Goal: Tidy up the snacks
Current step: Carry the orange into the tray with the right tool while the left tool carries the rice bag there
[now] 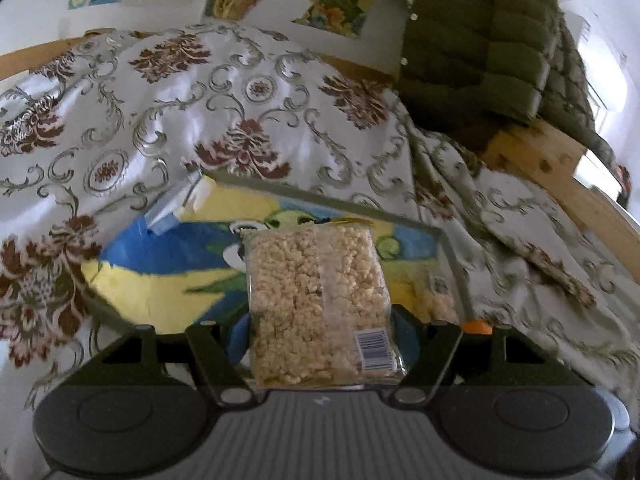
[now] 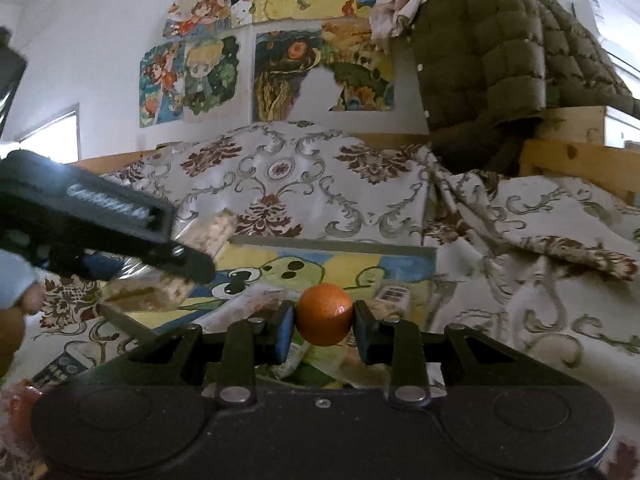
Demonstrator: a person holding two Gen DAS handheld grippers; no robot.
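My left gripper (image 1: 324, 336) is shut on a clear packet of puffed rice cake (image 1: 320, 292) and holds it above a shallow box (image 1: 320, 200) with a yellow, blue and green cartoon picture inside. My right gripper (image 2: 325, 320) is shut on a small orange fruit (image 2: 325, 314) over the near side of the same box (image 2: 332, 246). In the right wrist view, the left gripper's finger (image 2: 188, 262) comes in from the left with the rice cake packet (image 2: 214, 232). Another rice cake packet (image 1: 436, 296) lies in the box's right corner.
The box rests on a white cloth with brown floral patterns (image 1: 248, 92). A green quilted jacket (image 2: 480, 60) hangs over a wooden frame (image 2: 568, 152) at the right. Posters (image 2: 288, 72) cover the wall behind. More wrapped snacks (image 2: 256, 300) lie in the box. A hand (image 2: 12, 312) shows at the far left.
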